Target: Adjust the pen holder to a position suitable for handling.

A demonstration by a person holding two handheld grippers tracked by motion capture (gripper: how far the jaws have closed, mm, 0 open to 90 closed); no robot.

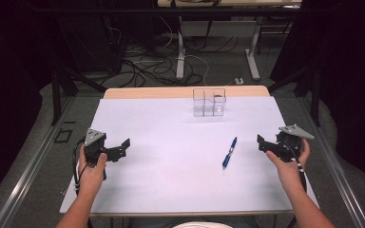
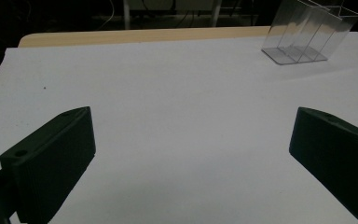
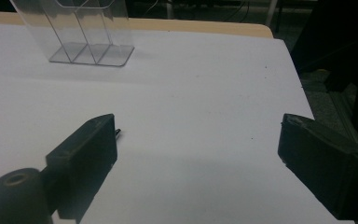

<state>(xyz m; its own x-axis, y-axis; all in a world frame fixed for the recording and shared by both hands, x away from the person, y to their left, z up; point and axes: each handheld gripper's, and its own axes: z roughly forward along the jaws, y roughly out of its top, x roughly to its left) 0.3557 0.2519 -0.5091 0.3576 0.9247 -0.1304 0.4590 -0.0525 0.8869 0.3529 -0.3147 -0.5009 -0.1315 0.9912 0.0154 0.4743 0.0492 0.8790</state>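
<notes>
A white table (image 1: pixel 171 180) carries everything, with a strip of bare wood along its far edge. Well ahead of both grippers stands a clear box (image 1: pixel 209 102) with inner dividers, upright near that far edge (it looks empty, though the clear walls make that hard to judge); in the left gripper view it sits ahead and to the right (image 2: pixel 310 32), in the right gripper view ahead and to the left (image 3: pixel 81 30). The left gripper (image 1: pixel 123 148) is held at the table's left side, its jaws spread wide with nothing but bare table between them. The right gripper (image 1: pixel 262 142) is at the right side, its jaws wide apart too and holding nothing. A blue pen (image 1: pixel 229 152) lies flat on the table near the right gripper, on its inner side toward the left gripper, touched by neither; its tip just peeks out behind a jaw in the right gripper view (image 3: pixel 118 132).
</notes>
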